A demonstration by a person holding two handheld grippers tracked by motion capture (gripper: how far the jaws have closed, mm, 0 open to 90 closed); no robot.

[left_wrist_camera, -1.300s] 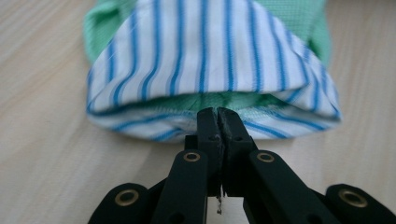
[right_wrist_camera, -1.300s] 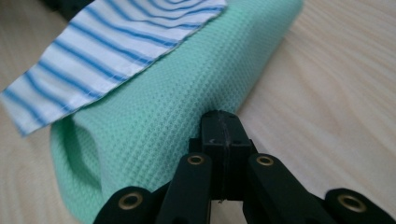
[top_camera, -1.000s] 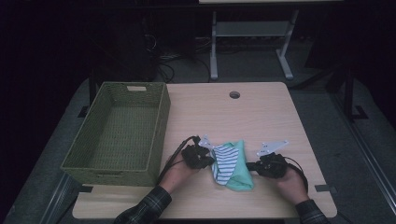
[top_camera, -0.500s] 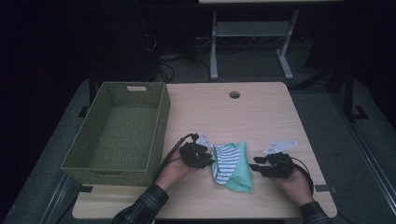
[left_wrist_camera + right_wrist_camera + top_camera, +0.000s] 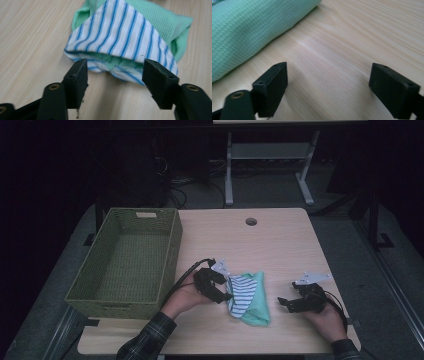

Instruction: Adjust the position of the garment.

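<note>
- The folded cloth (image 5: 248, 298) lies on the table (image 5: 280, 245), at about 6 o'clock from its middle, near the front edge.
- The left gripper (image 5: 223, 291) sits at the cloth's 9 o'clock; its jaws have just been opening, now spread, nothing pinched.
- The right gripper (image 5: 285, 302) sits apart at 3 o'clock, jaws likewise just opened, over bare wood.
- The cloth looks light, soft and limp; a grip on the striped folded edge (image 5: 117, 65) would likely hold the layers together.
- The basket (image 5: 120, 290) is at 9 o'clock.
- No readable writing or label.
</note>
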